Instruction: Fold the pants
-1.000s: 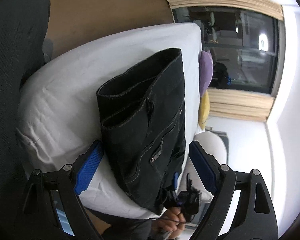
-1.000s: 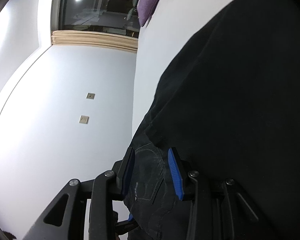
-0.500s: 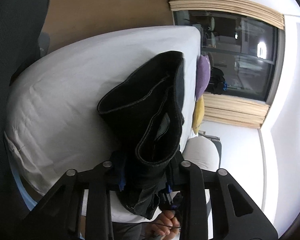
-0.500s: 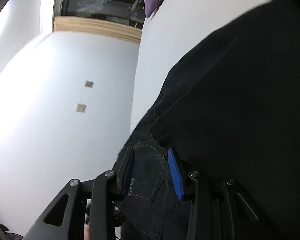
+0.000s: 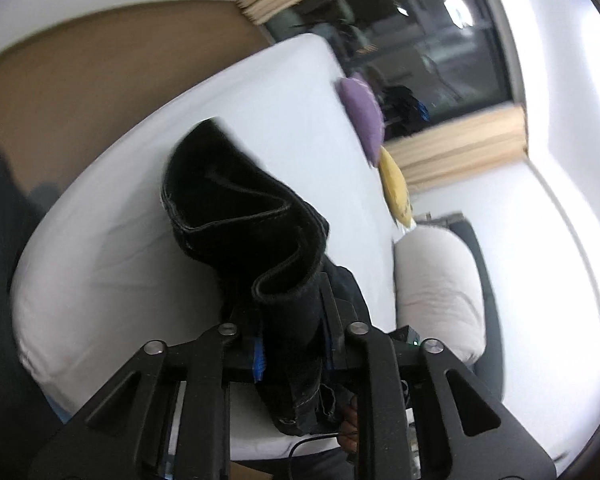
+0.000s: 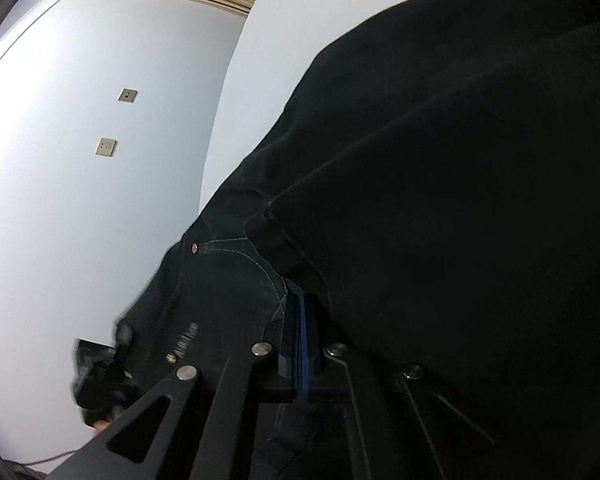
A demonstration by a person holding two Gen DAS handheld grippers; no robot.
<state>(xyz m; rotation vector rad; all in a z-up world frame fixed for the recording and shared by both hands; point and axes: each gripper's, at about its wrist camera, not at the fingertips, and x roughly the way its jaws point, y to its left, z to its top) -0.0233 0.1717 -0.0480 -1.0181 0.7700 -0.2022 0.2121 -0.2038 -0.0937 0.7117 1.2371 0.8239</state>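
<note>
Black denim pants (image 5: pixel 236 204) lie folded on a white bed (image 5: pixel 140 240). My left gripper (image 5: pixel 290 332) is closing on their near folded edge, and the cloth bulges up between its blue pads (image 5: pixel 258 354), raised off the sheet. In the right wrist view the pants (image 6: pixel 440 160) fill most of the picture, with a stitched pocket and a rivet showing. My right gripper (image 6: pixel 302 320) is shut at the pocket seam, its blue pads pressed flat together. Whether any cloth is caught between them I cannot tell.
A purple cushion (image 5: pixel 362 112), a yellow cushion (image 5: pixel 396 188) and a white pillow (image 5: pixel 440 288) line the bed's right side. A dark window (image 5: pixel 400 40) is behind, a brown wall (image 5: pixel 80 88) to the left. A white wall with two sockets (image 6: pixel 106 147) is beside the bed.
The left gripper went from wide open to clamped on the pants' folded edge, then rose and rolled with it. The right gripper's pads came together and it shifted along the pants.
</note>
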